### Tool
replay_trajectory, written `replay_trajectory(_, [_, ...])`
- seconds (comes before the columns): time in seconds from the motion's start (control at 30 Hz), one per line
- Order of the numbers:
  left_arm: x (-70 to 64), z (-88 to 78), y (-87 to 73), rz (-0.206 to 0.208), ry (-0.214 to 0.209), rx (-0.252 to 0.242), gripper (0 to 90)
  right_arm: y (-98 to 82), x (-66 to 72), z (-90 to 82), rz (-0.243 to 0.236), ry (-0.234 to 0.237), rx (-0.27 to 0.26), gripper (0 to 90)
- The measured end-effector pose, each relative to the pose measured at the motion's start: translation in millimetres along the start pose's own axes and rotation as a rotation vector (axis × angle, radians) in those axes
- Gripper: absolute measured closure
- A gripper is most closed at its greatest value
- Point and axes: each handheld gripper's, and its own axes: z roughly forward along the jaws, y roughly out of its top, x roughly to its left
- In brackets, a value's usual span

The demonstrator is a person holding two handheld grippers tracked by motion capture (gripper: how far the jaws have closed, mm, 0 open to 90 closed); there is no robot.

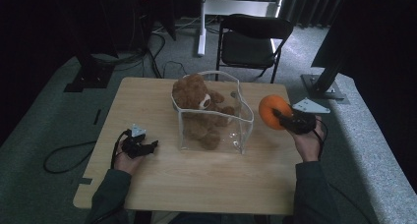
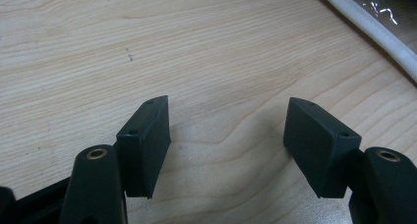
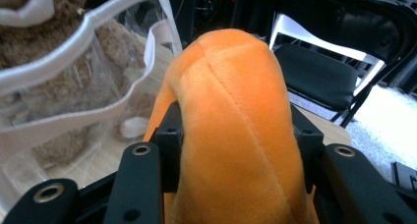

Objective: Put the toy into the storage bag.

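This looks like a lab or recording studio rather than a home: black curtains hang at twelve o'clock, a folding chair stands behind the wooden table, cables trail over grey carpet at nine, and metal stand bases sit at two.

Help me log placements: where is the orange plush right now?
High view, right side: the orange plush sits clamped in the right gripper, beside the clear bag.
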Motion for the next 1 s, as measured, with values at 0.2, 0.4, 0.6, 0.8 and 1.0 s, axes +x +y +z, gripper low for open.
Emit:
replay_trajectory(0.2, [0.0,0.0,0.0,-0.001,0.0,-0.001,35.0,10.3,-0.1,-3.2,-0.014,-0.001,-0.013,53.7])
replay_trajectory(0.4, [-0.1,0.0,0.0,-0.001,0.0,-0.001,35.0,22.3,1.2,-6.5,-0.035,-0.006,-0.033,53.7])
replay_trajectory(0.6, [-0.1,0.0,0.0,-0.001,0.0,0.0,35.0,34.6,4.4,-9.4,-0.057,-0.006,-0.052,53.7])
replay_trajectory(0.8, [0.0,-0.1,0.1,-0.001,-0.001,0.001,35.1,47.2,7.1,-12.7,-0.074,-0.003,-0.078,53.7])
replay_trajectory(1.0, [0.0,-0.1,0.1,-0.001,-0.001,0.001,35.0,58.0,9.8,-16.0,-0.09,0.001,-0.099,53.6])
